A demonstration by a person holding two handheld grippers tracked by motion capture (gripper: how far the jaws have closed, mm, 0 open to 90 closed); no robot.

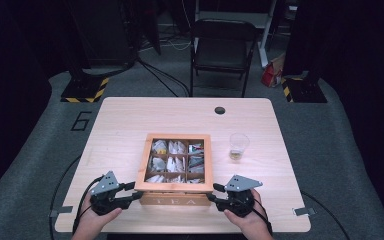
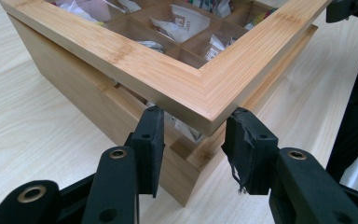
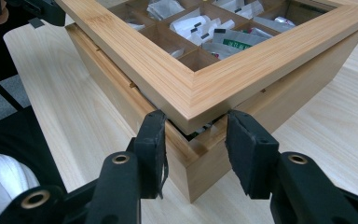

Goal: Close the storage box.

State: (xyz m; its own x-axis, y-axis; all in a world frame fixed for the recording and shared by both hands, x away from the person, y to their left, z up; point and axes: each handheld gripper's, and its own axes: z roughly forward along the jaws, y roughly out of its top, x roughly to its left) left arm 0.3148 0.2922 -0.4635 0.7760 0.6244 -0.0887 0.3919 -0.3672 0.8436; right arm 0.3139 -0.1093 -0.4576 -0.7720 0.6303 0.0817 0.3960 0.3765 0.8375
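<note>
Bamboo lid (image 2: 200,93) corners between both tongs

Tea box (image 2: 98,93) far corners cropped; sachet (image 2: 179,23) print perhaps unreadable

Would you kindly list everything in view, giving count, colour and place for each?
Table: one, light wood, centre of the floor.
Tea box: one, light wood, near table edge; its windowed lid is lifted slightly at the front corners.
Tea bags: many, mostly white, in the box's compartments.
Cup: one, clear, right of the box.
Hole: one, dark, far table edge.
Chair: one, black, beyond the table.
Stand bases: two, black with yellow stripes, on the floor at the far corners.
Left gripper: one, black, at the lid's front left corner.
Right gripper: one, black, at the lid's front right corner.
Hands: two, at the near edge.
</note>
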